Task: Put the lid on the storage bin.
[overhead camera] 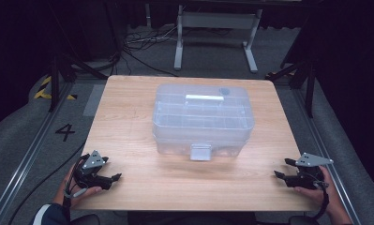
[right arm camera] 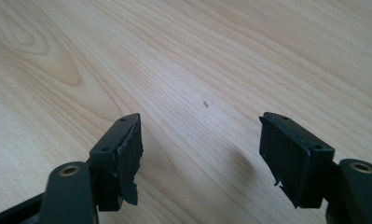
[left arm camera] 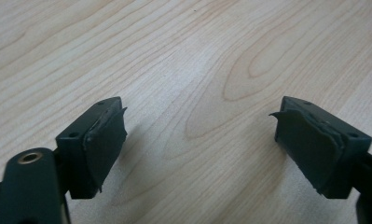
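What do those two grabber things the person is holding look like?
The left gripper and right gripper are both black, each topped with a grey three-cornered plate and ending in two blocky jaws with worn dark pads. A dark sleeve with a light stripe covers the left arm.

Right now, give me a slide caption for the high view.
Clear lidded bin sits mid-table, with the left claw and right claw open and empty at the near corners.

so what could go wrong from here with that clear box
1. The box is clear and smooth, and both grippers, left and right, sit open well away at the near table corners; a one-sided push might slide it.
2. The front latch is small; wide jaws could miss it.
3. The pads look frayed, so grip may slip.
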`<state>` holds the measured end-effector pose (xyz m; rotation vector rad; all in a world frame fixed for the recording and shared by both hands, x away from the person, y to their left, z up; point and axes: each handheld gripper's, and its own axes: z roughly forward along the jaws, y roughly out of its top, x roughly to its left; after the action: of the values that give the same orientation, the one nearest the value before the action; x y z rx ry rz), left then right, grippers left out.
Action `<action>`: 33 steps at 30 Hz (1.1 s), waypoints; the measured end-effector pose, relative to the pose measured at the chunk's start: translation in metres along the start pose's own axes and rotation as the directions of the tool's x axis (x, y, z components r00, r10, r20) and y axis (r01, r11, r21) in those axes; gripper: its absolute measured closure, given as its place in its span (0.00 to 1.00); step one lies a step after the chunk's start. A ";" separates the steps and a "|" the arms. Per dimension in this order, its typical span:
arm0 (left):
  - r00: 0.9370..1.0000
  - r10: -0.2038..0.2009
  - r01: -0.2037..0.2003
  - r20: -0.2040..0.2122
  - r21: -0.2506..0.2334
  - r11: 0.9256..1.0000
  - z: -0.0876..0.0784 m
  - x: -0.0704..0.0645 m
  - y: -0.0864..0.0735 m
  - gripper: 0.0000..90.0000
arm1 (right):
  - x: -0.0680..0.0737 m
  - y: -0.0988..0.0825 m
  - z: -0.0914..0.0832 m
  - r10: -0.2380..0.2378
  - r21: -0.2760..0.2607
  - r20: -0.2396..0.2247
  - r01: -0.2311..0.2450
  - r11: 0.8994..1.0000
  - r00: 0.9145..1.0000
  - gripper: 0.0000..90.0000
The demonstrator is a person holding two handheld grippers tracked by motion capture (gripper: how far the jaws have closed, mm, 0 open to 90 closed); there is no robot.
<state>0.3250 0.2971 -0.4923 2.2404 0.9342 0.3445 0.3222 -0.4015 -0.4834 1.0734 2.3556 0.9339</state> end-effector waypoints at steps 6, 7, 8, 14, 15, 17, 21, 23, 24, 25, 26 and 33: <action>1.000 -0.027 0.027 0.003 -0.012 1.000 0.000 0.001 -0.003 0.17 | -0.005 -0.008 0.004 0.080 -0.035 -0.018 -0.081 0.996 0.997 0.27; 1.000 -0.027 0.027 0.003 -0.011 1.000 0.000 0.001 -0.003 0.17 | -0.006 -0.007 0.004 0.094 -0.029 -0.018 -0.095 0.995 0.995 0.26; 0.999 -0.033 0.033 -0.002 -0.011 0.999 0.000 0.001 -0.003 0.17 | -0.007 -0.007 0.005 0.100 -0.027 -0.018 -0.100 0.995 0.995 0.26; 0.998 -0.052 0.052 -0.022 -0.012 0.999 0.000 -0.002 -0.003 0.17 | -0.006 -0.007 0.005 0.104 -0.025 -0.004 -0.104 0.994 0.995 0.24; 0.998 -0.053 0.052 -0.024 -0.011 0.999 0.000 -0.002 -0.003 0.17 | -0.006 -0.007 0.005 0.105 -0.025 -0.003 -0.105 0.994 0.994 0.24; 0.998 -0.054 0.053 -0.026 -0.011 0.999 0.000 -0.002 -0.003 0.16 | -0.005 -0.007 0.005 0.106 -0.025 -0.002 -0.106 0.994 0.994 0.24; 0.998 -0.050 0.050 -0.027 -0.006 0.999 0.001 -0.001 -0.002 0.15 | -0.005 -0.007 0.006 0.108 -0.027 -0.001 -0.108 0.994 0.994 0.24; 0.998 -0.051 0.051 -0.027 -0.007 0.999 0.001 -0.001 -0.002 0.15 | -0.005 -0.007 0.006 0.108 -0.027 -0.001 -0.108 0.994 0.994 0.24; 0.998 -0.051 0.051 -0.027 -0.007 0.999 0.001 -0.001 -0.002 0.15 | -0.005 -0.007 0.006 0.108 -0.027 -0.001 -0.108 0.994 0.994 0.24; 0.998 -0.050 0.050 -0.027 -0.006 0.999 0.001 -0.001 -0.002 0.15 | -0.005 -0.007 0.006 0.108 -0.027 0.000 -0.108 0.994 0.994 0.24; 0.998 -0.050 0.050 -0.027 -0.006 0.999 0.001 -0.001 -0.002 0.15 | -0.005 -0.007 0.006 0.108 -0.027 0.000 -0.108 0.994 0.994 0.24; 0.998 -0.056 0.056 -0.029 -0.007 0.998 0.001 -0.002 -0.002 0.15 | -0.005 -0.007 0.006 0.109 -0.027 0.001 -0.109 0.994 0.994 0.24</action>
<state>0.3234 0.2959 -0.4944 2.2044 1.0072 0.3548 0.3252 -0.4065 -0.4918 1.2024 2.2952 0.9992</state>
